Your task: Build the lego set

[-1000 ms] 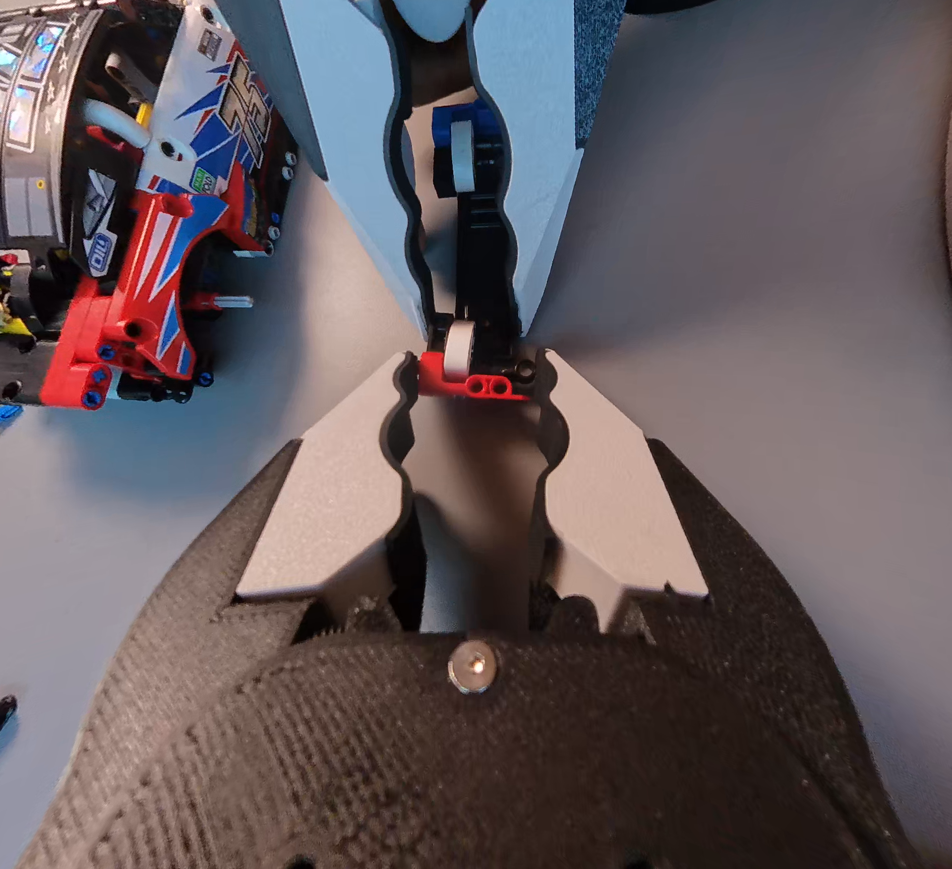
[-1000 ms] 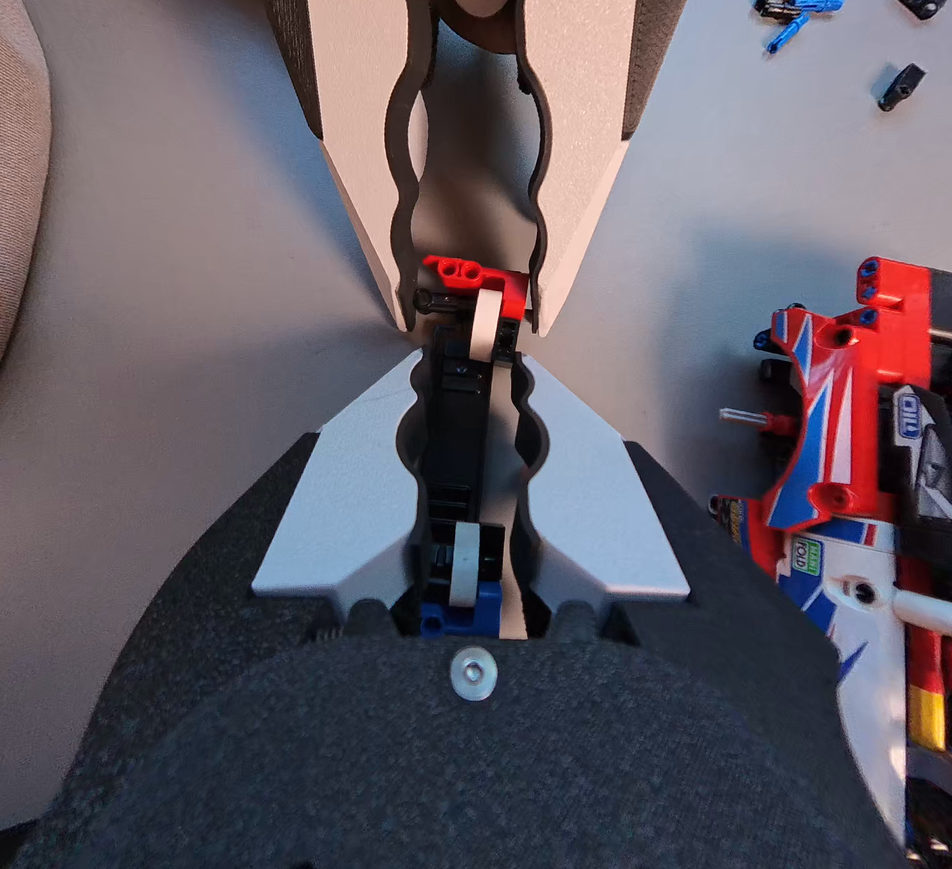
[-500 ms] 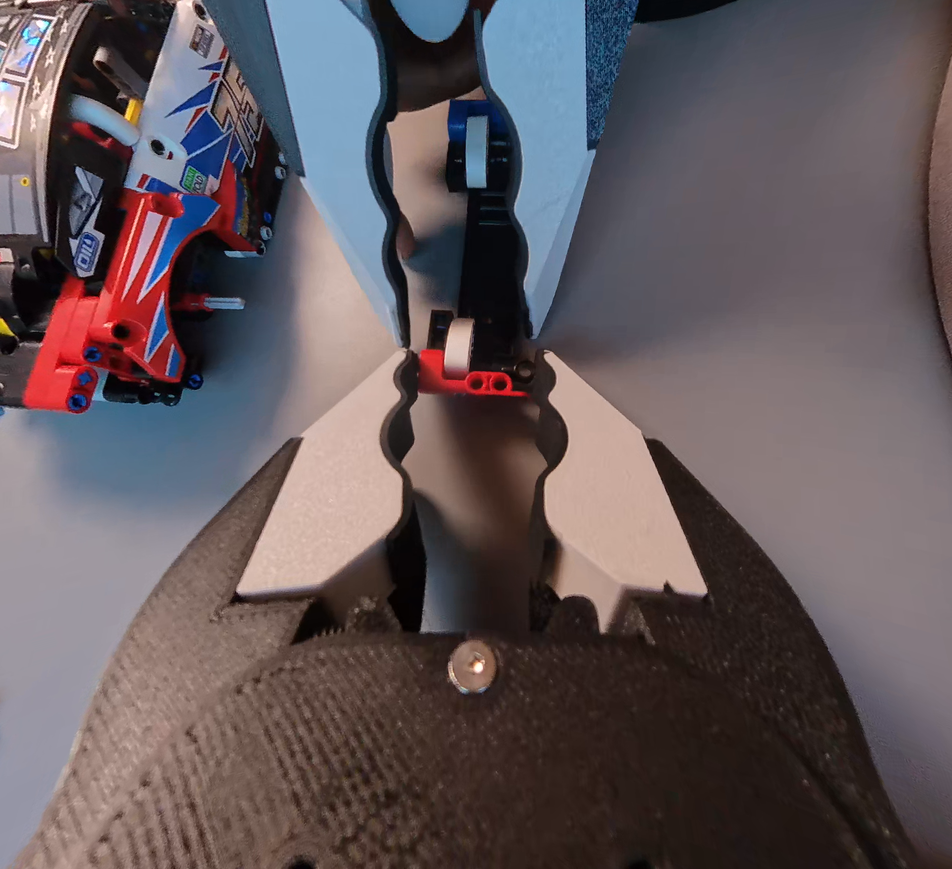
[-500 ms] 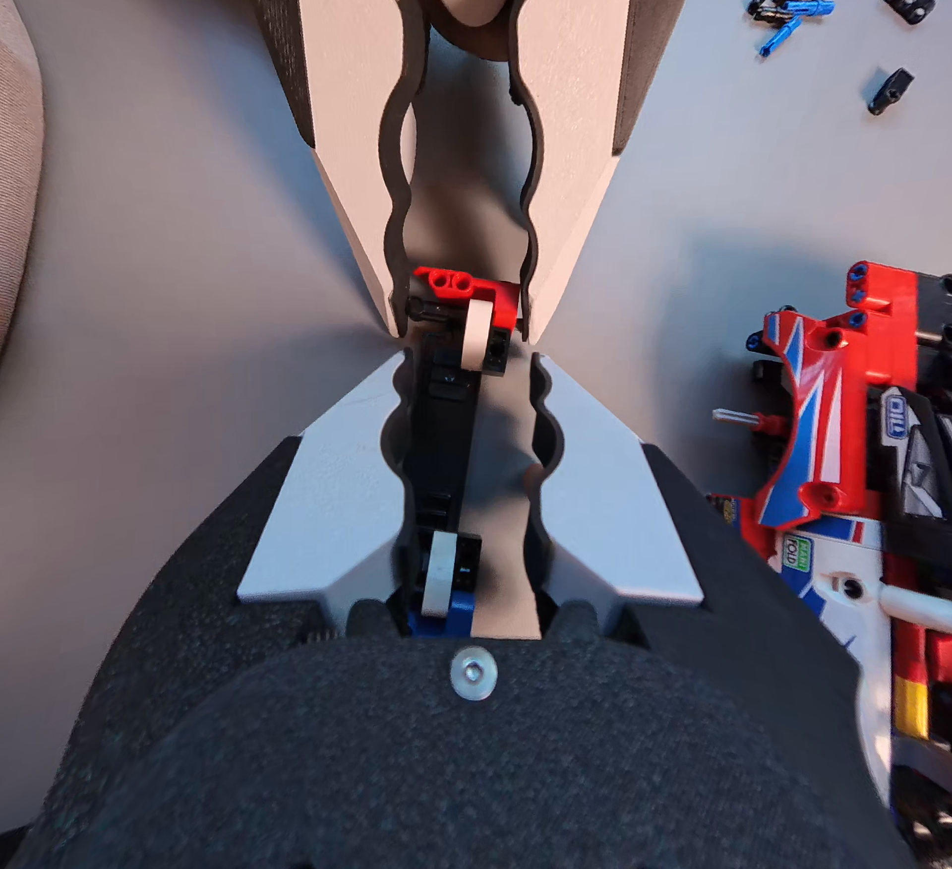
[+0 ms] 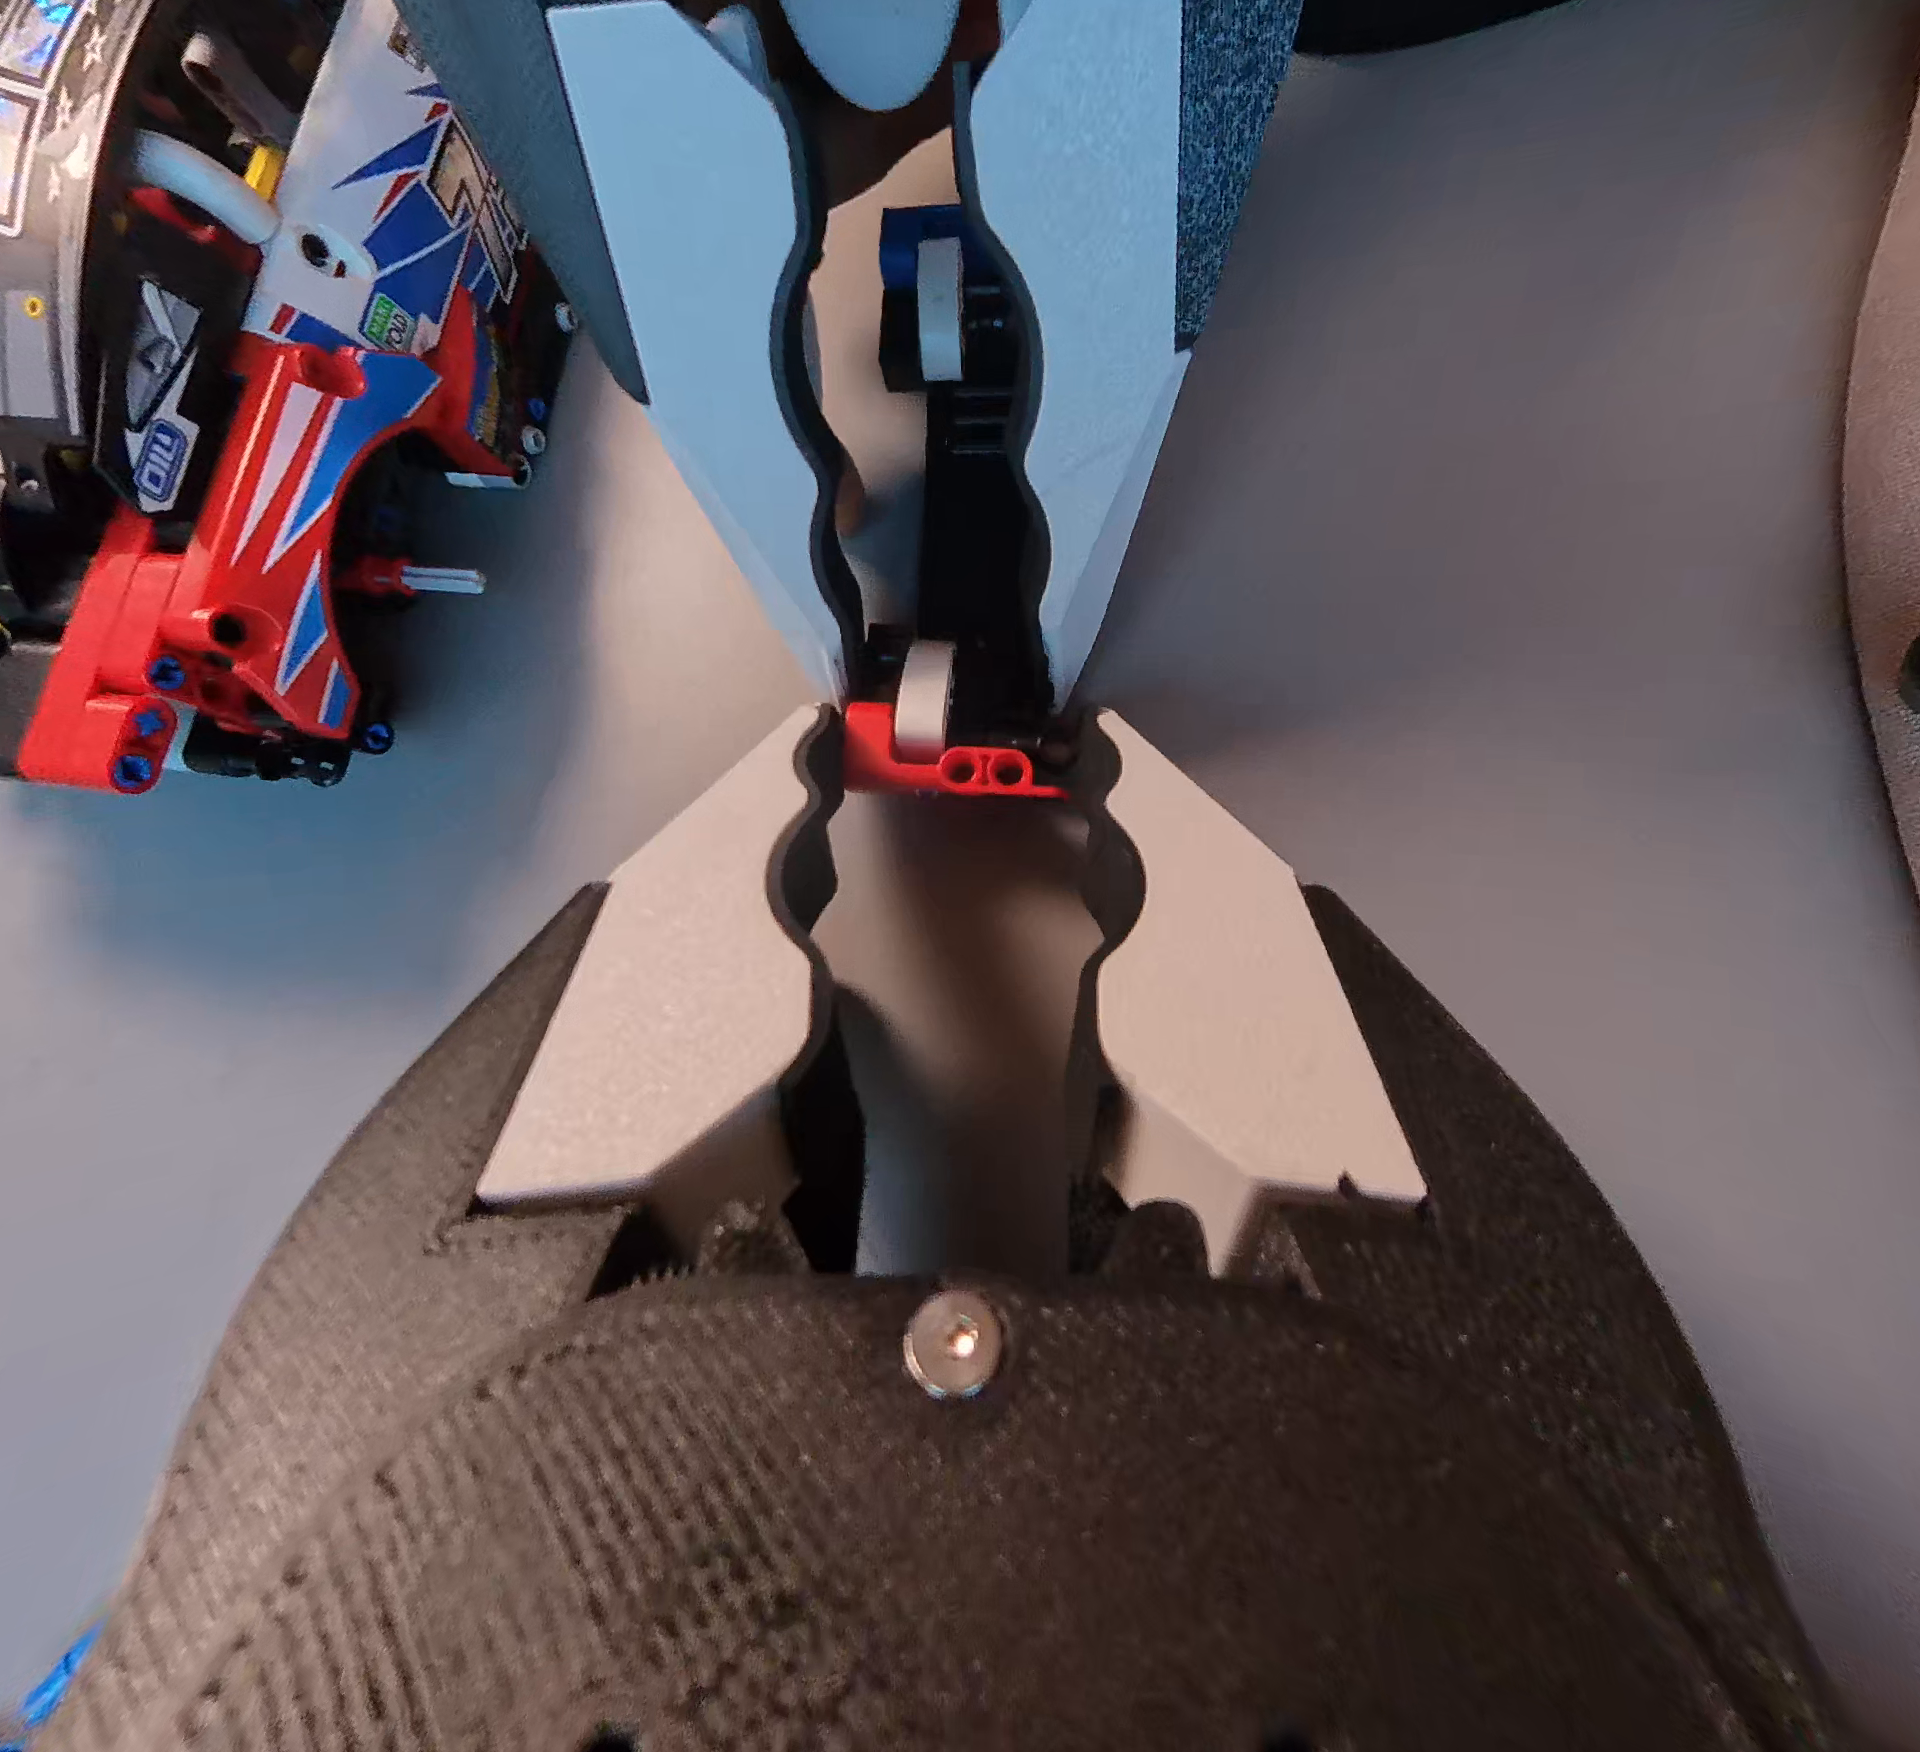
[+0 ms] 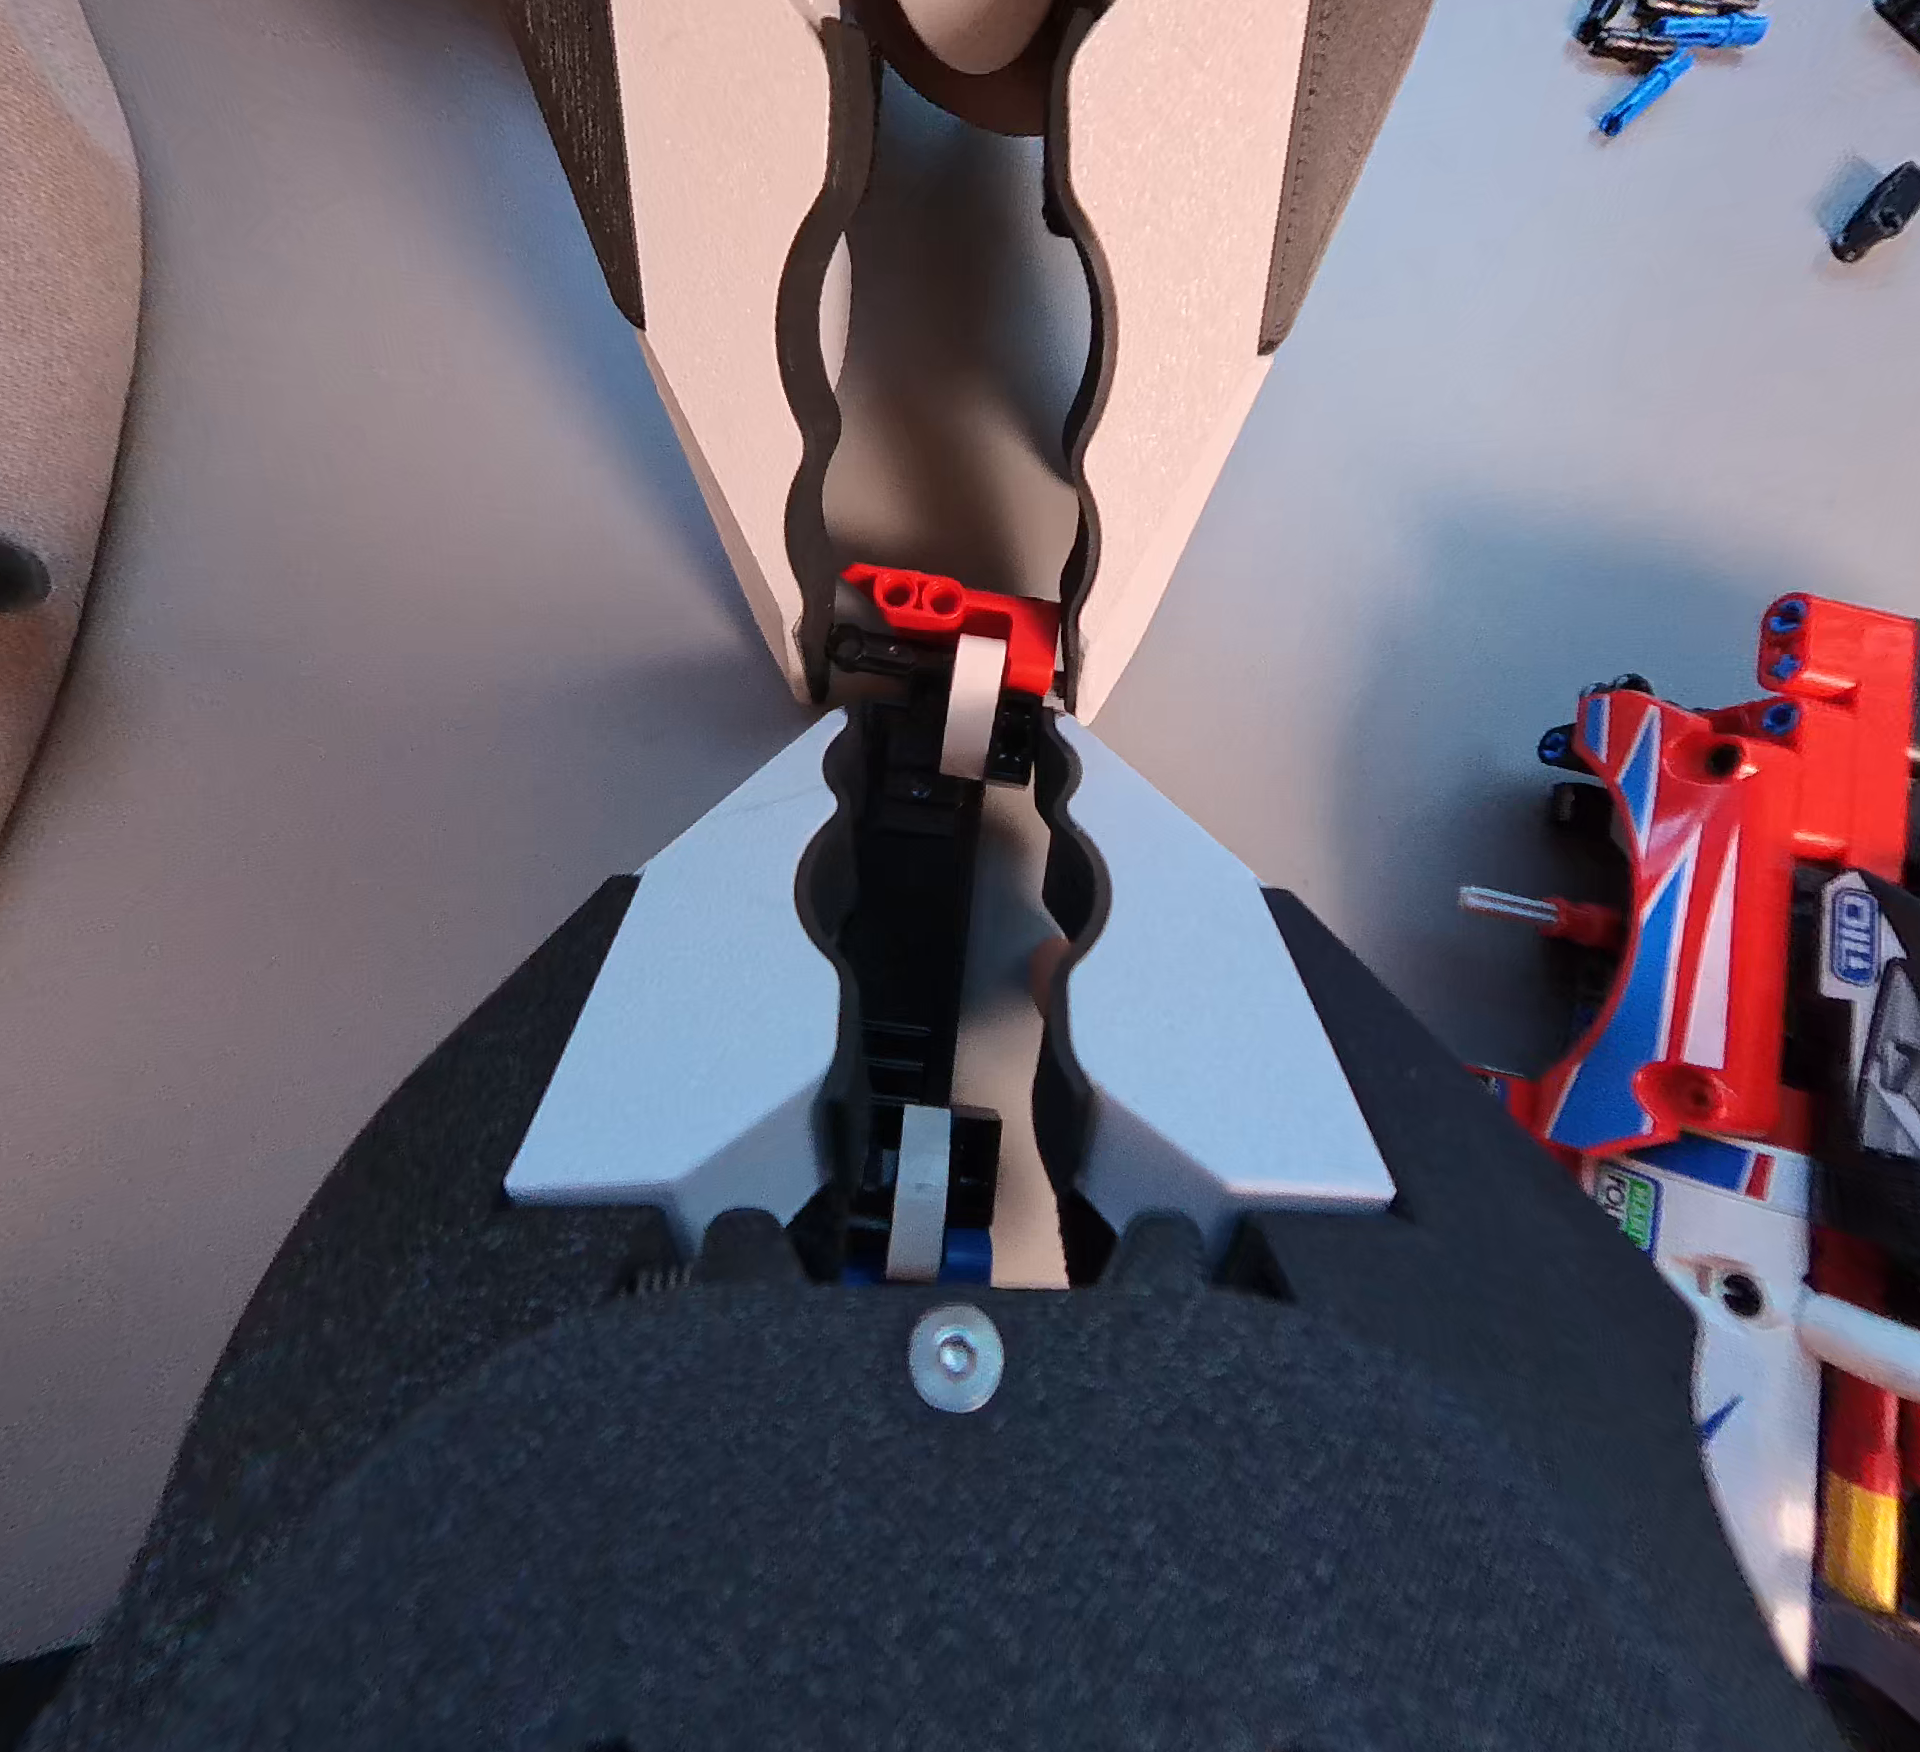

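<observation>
Long black lego beam sub-assembly (image 5: 977,497) with red end piece (image 5: 940,762) sits between my two facing grippers: left gripper (image 5: 951,746) clamps the red end, right gripper (image 6: 940,746) part-open, beam loose against one finger. Red-white-blue lego car (image 6: 1714,954) rests nearby on grey table (image 6: 416,559).

Between the jaws, a black beam (image 5: 977,497) with a red end piece (image 5: 951,762) and pale grey rings; beside them, a red-white-blue striped car body (image 6: 1714,954) — grey counter (image 5: 1507,559).
</observation>
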Motion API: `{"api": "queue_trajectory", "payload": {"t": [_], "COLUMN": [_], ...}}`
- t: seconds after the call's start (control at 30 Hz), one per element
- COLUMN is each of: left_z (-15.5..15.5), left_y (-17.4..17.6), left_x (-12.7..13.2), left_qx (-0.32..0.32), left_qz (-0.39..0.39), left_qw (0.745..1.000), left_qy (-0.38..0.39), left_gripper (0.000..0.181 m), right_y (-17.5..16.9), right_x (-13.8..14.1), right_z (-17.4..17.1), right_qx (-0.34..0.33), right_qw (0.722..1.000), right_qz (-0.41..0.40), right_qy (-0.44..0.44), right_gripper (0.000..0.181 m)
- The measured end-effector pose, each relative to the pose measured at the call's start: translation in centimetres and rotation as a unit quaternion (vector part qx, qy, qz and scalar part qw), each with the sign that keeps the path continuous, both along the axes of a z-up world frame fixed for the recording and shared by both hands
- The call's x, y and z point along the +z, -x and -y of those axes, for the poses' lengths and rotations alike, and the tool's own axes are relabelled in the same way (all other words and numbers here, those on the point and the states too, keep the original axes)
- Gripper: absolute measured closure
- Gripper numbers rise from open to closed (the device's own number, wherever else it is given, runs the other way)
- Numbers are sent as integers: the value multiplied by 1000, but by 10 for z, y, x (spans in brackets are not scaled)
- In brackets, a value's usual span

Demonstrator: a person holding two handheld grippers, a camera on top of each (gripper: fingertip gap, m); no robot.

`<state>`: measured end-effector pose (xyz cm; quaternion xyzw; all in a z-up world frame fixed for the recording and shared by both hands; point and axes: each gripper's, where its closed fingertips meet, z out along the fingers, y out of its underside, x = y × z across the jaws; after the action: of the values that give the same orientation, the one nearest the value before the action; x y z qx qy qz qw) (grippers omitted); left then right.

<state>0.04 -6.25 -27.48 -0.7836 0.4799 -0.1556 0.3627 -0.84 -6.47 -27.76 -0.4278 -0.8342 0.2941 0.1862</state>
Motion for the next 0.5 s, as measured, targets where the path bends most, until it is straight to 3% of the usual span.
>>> {"api": "queue_trajectory", "payload": {"t": [0.5], "left_z": [4], "left_y": [4], "left_x": [0], "left_qx": [-20], "left_qz": [-26], "left_qw": [999], "left_qy": [-10], "left_gripper": [139], "right_y": [3], "right_x": [-1], "right_z": [4], "right_qx": [-2], "right_qw": [1000], "right_qz": [1], "right_qy": [8], "right_gripper": [153]}}
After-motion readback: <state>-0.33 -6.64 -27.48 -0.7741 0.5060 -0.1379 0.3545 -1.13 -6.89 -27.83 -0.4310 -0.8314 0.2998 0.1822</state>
